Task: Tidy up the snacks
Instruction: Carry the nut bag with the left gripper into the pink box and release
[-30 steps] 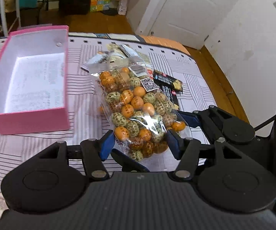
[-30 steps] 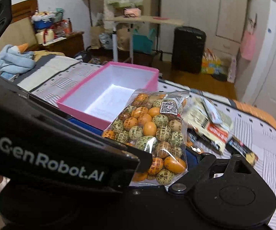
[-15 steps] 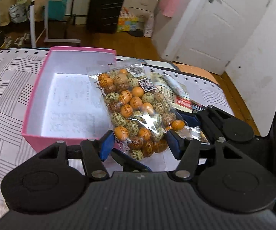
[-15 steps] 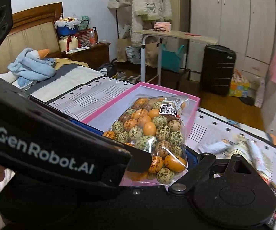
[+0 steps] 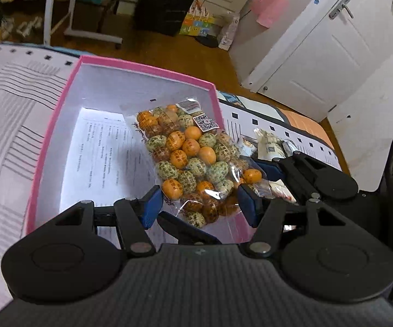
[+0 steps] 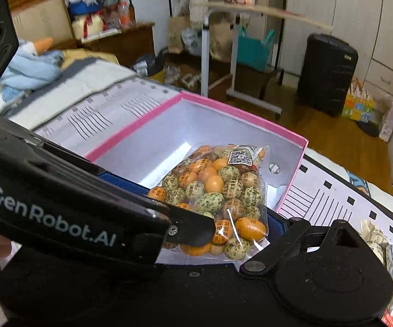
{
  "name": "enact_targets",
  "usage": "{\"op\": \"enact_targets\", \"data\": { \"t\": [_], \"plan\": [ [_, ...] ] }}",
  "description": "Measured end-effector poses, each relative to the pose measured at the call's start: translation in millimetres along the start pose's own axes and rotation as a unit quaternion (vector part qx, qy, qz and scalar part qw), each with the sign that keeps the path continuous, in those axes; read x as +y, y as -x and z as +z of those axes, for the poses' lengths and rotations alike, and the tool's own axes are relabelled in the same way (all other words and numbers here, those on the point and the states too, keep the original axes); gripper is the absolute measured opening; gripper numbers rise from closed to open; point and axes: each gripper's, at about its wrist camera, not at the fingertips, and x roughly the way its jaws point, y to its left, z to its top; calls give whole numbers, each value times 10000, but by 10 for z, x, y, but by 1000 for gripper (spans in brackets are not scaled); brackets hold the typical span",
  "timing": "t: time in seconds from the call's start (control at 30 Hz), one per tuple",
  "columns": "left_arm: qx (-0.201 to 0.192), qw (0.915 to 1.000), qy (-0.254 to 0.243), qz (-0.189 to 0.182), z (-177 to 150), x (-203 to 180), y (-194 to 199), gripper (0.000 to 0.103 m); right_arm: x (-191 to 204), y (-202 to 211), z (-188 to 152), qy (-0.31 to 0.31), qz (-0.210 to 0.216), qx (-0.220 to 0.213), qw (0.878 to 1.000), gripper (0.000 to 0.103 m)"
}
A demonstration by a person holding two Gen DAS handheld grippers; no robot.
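Note:
A clear bag of orange and green speckled candies [image 5: 191, 160] is held over the open pink box [image 5: 60, 114], tilted toward its inside. My left gripper [image 5: 200, 205] is shut on the bag's near end, its blue pads on either side. My right gripper [image 6: 218, 220] holds the same bag [image 6: 218, 188] from the right; its left finger is hidden behind the left gripper's body. The pink box [image 6: 223, 109] has white walls and printed paper on its floor.
More snack packets [image 5: 270, 147] lie on the striped bedspread [image 5: 8, 103] right of the box, also in the right wrist view [image 6: 387, 256]. Beyond the bed stand a black suitcase [image 6: 327, 73], a rolling side table [image 6: 240, 27] and a white door [image 5: 332, 41].
Both grippers have carried the candy bag left from above the snack pile to over the pink box and lowered it toward the box's inside.

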Motion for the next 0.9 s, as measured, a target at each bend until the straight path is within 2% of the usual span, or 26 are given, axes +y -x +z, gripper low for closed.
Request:
{"op": "enact_targets", "data": {
  "t": [0.2, 0.33, 0.43, 0.47, 0.57, 0.6, 0.67, 0.8, 0.9],
  "plan": [
    [209, 9984, 336, -394, 176, 314, -304, 58, 138, -269, 127, 519, -469, 452, 9965, 101],
    [192, 9973, 518, -488, 213, 449, -422, 58, 162, -419, 140, 644, -465, 589, 9951, 101],
    [220, 9965, 744, -306, 186, 516, -531, 59, 177, -345, 91, 640, -531, 385, 9958, 101],
    [166, 9970, 750, -104, 163, 514, -546, 60, 191, -294, 81, 673, -561, 298, 9957, 101],
    [-187, 9969, 207, 730, 108, 377, -473, 61, 253, -15, 5, 819, -566, 5, 9950, 101],
    [-287, 9955, 10, 902, 87, 325, -426, 63, 252, 107, -26, 805, -548, -131, 9952, 101],
    [-368, 9943, -146, 987, 64, 248, -304, 63, 218, 335, -90, 709, -505, -395, 9954, 101],
    [-565, 9938, -392, 872, 11, 113, 31, 63, 93, 784, -292, 471, -378, -847, 9946, 101],
    [-644, 9921, -599, 891, -39, -29, 243, 63, -13, 1031, -426, 490, 157, -880, 9948, 101]
  ]
}}
